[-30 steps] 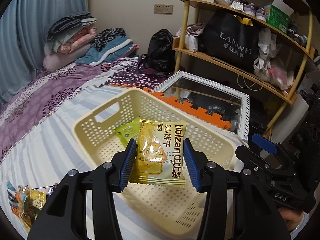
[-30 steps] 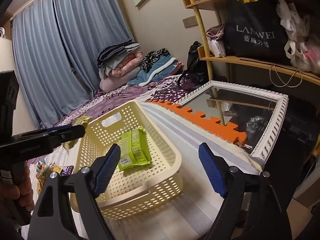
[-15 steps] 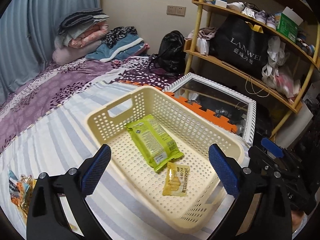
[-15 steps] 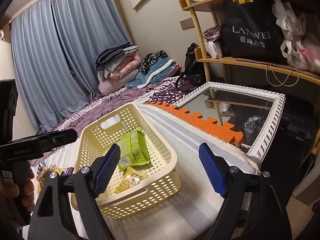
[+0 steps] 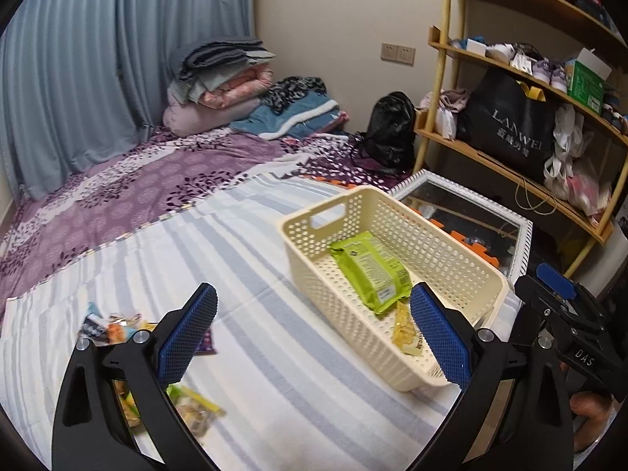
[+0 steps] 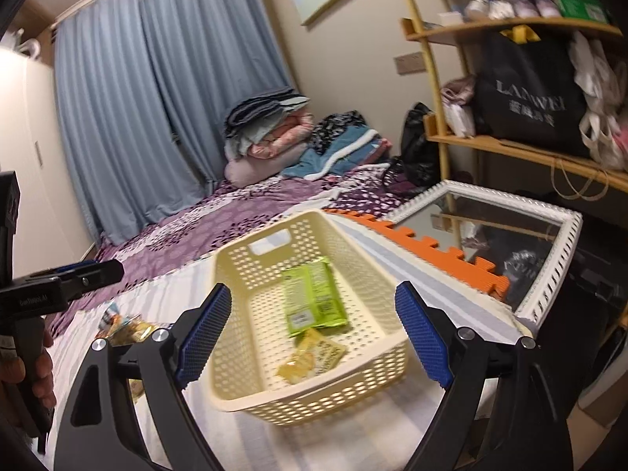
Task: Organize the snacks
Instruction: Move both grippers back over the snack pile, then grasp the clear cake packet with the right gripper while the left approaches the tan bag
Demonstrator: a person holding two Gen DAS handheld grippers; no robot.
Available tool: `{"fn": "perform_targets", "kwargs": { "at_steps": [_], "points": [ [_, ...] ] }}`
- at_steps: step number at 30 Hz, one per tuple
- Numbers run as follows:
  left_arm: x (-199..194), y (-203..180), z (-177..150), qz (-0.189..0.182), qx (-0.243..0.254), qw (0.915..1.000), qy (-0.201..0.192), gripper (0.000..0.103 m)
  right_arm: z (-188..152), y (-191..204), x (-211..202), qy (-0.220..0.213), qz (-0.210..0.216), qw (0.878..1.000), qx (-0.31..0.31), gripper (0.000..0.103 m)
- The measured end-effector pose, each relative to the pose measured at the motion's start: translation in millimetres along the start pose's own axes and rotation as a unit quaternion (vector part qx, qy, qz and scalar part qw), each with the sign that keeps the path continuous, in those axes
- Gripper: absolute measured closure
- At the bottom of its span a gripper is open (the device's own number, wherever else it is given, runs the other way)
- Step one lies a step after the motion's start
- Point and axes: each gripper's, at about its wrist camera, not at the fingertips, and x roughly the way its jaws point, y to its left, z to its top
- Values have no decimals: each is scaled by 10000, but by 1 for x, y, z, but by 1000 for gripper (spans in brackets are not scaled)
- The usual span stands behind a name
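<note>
From the left wrist we see our left gripper [image 5: 314,333] tilted down over the striped sheet [image 5: 251,243], jaws spread wide with nothing between them. They have just opened. The cream basket [image 5: 463,263] sits at 2 o'clock of the pads; inside it lie the green packet [image 5: 369,267] and, at its near end, the small yellow packet [image 5: 406,331], partly behind the right pad. The loose snack pile [image 5: 117,322] lies at 8 o'clock, partly hidden by the left finger, with more wrappers blurred below. Only here does our right gripper [image 5: 557,294] appear from outside, at 3 o'clock, with a fingertip of the hand [image 5: 588,412] under it.

From the right wrist, our right gripper [image 6: 312,333] points down at the basket [image 6: 243,274], jaws wide and bare; they have just been widening. Both pads frame the basket's near end, apart from it. The green packet [image 6: 314,294] lies mid-floor, the yellow packet [image 6: 310,357] just nearer. This view alone shows the left gripper [image 6: 78,274] side-on at 9 o'clock, gripped by a hand [image 6: 35,373], and the pile [image 6: 125,325] beyond the left finger.
</note>
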Motion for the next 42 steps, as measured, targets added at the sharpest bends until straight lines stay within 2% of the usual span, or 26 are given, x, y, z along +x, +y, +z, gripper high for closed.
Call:
{"fn": "perform_targets", "kwargs": {
  "at_steps": [4, 9, 20, 23, 27, 35, 42],
  "points": [
    [-35, 29, -11, 211, -153, 9994, -248, 3, 1, 30, -9, -24, 179, 9995, -245, 17],
    [-68, 69, -30, 447, -436, 9974, -364, 3, -3, 77, -15, 53, 500, 9972, -547, 13],
    [-111, 154, -88, 1284, -1180, 9842, -297, 3, -28, 156, 8, 792, 1344, 9833, -933, 13],
    [-111, 174, -99, 1454, -1364, 9797, -215, 3, -37, 177, 18, 956, 1480, 9777, -1148, 13],
    [-100, 194, -109, 1489, -1586, 9761, -34, 3, -49, 197, 36, 1254, 1624, 9701, -1297, 13],
    [-74, 213, -124, 1446, -1685, 9747, 271, 3, -78, 222, 78, 1804, 1758, 9557, -1525, 13],
    [-51, 229, -136, 1399, -1850, 9711, 560, 3, -118, 252, 119, 2248, 1797, 9339, -2121, 13]
  ]
}}
